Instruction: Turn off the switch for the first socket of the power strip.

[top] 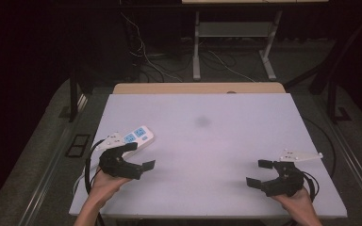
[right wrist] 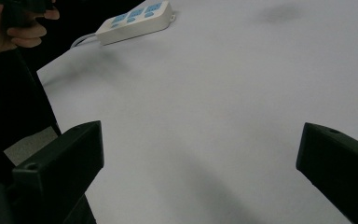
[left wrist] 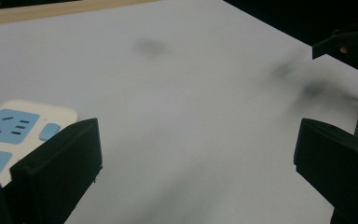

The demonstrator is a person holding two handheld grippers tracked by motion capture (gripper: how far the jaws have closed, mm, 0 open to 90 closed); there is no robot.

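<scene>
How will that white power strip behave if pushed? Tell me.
The power strip looks like a rigid, flat plastic block, so it would probably slide, not roll or tip. Its trailing cable may drag and swing it round. The smooth table likely offers little grip.

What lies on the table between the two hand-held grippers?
Nothing: bare table separates the left hand-held gripper from the right, seen in the high view.

A power strip (top: 131, 138) lies on the worktop (top: 207, 141) toward its left edge, midway between near and far. The left tool (top: 139, 156) sits just near of the strip. The right tool (top: 260, 173) is at the near right, well apart from both.
</scene>
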